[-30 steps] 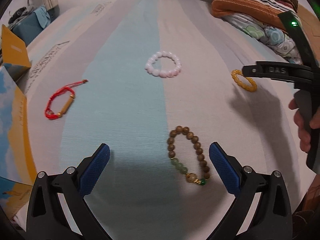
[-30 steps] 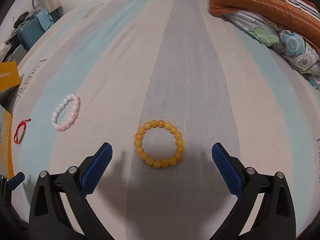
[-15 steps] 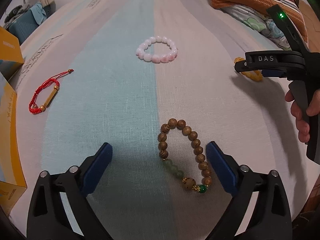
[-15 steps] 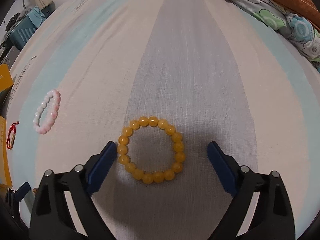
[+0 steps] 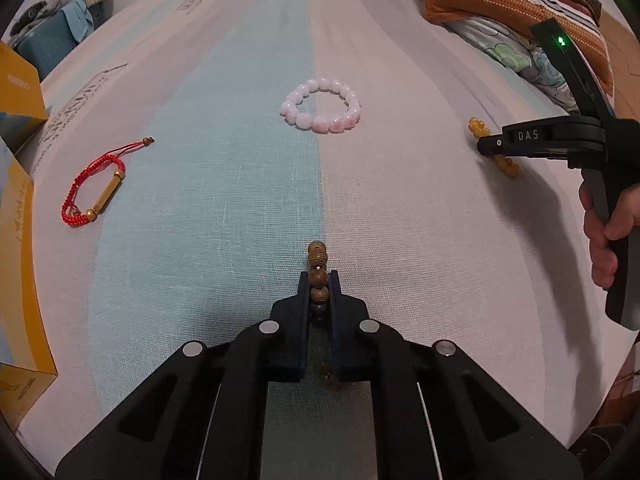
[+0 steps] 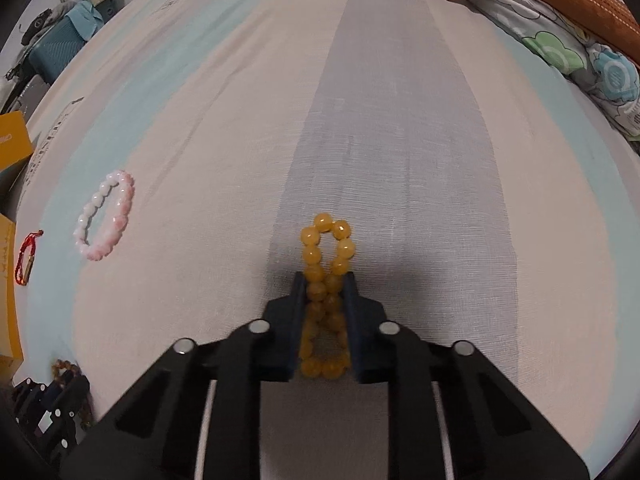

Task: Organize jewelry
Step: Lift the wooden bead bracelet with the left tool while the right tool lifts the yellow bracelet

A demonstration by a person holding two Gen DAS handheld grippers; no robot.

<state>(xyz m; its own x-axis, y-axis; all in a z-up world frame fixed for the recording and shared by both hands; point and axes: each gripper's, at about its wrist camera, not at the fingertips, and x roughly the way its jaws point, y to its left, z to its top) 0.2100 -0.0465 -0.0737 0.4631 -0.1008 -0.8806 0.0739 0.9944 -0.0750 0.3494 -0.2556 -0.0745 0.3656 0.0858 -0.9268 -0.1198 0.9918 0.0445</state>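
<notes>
At lower centre of each frame, our left gripper [image 5: 319, 280] pinches the brown wooden-bead bracelet [image 5: 317, 258] while our right gripper [image 6: 325, 282] squeezes the yellow bead bracelet [image 6: 326, 248].

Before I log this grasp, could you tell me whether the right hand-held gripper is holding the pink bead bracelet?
No, the right hand-held gripper is shut on the yellow bead bracelet, while the pink bead bracelet lies apart on the bedsheet.

Four bracelets lie on my bed [image 5: 400, 200]: one wooden bead bracelet [image 5: 318, 270] near, one pink bead bracelet [image 5: 322, 106] far, one red cord bracelet [image 5: 94, 184] at left, one yellow bead bracelet [image 6: 326, 280] at right. Two tools are mine: left tool [image 5: 319, 280], right tool [image 6: 325, 280]. One yellow box [image 5: 18, 84] at far left.
</notes>
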